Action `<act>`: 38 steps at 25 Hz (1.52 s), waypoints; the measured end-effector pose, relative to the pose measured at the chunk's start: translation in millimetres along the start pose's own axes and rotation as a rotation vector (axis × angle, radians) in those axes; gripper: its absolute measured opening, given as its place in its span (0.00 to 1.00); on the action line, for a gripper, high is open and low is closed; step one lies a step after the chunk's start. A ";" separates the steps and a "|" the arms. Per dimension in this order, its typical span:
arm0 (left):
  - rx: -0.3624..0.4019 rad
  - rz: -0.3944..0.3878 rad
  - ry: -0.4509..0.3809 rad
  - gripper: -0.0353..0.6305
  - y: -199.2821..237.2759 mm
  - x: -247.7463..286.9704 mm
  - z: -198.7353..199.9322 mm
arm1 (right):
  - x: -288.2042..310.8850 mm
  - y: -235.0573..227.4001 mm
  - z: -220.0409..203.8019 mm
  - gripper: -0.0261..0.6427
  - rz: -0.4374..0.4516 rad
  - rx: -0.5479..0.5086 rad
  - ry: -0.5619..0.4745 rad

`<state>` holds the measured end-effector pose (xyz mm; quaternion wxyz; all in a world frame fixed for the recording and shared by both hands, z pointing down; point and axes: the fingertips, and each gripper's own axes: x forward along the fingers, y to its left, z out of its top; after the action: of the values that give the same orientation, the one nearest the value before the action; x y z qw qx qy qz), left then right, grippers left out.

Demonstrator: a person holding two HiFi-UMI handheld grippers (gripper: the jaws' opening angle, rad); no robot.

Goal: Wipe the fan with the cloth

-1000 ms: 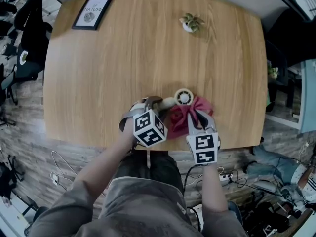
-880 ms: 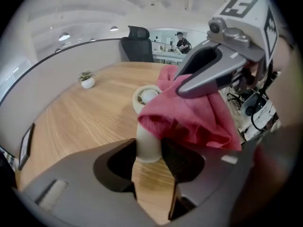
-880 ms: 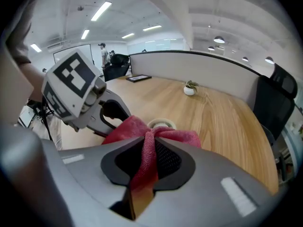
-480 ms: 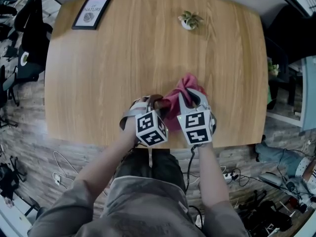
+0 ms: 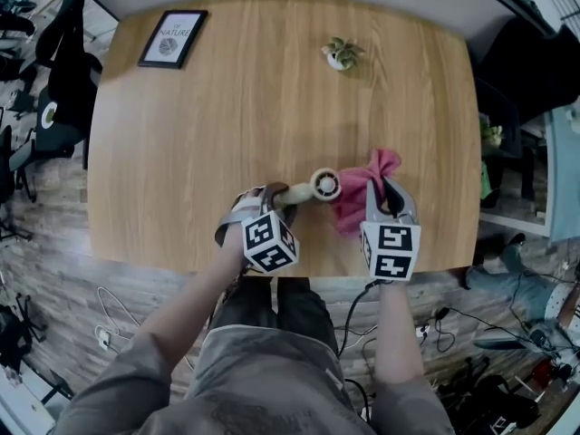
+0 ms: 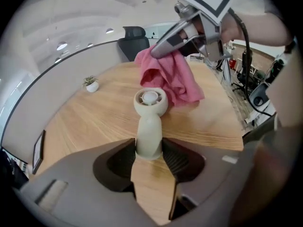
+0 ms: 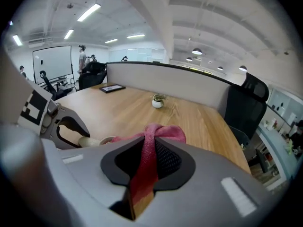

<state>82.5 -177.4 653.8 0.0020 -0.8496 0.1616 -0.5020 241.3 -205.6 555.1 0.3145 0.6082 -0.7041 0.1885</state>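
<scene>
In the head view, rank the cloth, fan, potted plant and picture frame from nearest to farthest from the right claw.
1. Cloth, pinched in the right claw.
2. Fan, just left of it.
3. Potted plant, far edge.
4. Picture frame, far left corner.

Light wooden table [image 5: 236, 107], framed picture [image 5: 173, 37] at its far left corner, small potted plant [image 5: 341, 54] near the far edge

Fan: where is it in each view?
Head view: fan low centre, left of the cloth.
Left gripper view: fan centre, handle between the jaws.
Right gripper view: fan lower left, beside the cloth.
Shared landmark: the small potted plant.
</scene>
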 end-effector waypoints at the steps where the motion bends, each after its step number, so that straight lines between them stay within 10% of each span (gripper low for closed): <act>1: -0.013 0.000 -0.002 0.32 1.4 -4.4 -0.6 | -7.9 -3.3 5.0 0.14 -0.006 0.009 -0.019; 9: -0.149 0.041 -0.118 0.38 34.9 -65.3 16.8 | -70.1 -2.9 69.2 0.14 0.005 0.069 -0.207; 27: -0.151 0.326 -0.805 0.18 109.9 -342.2 155.7 | -254.2 34.5 255.8 0.14 0.061 0.006 -0.697; 38: -0.198 0.439 -0.903 0.08 121.7 -448.6 162.8 | -343.0 44.6 286.7 0.14 0.060 -0.032 -0.864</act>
<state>-10.8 -194.5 170.6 0.0968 -0.9239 0.3661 -0.0547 158.0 -129.8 120.2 -0.0052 0.6055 -0.7913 -0.0851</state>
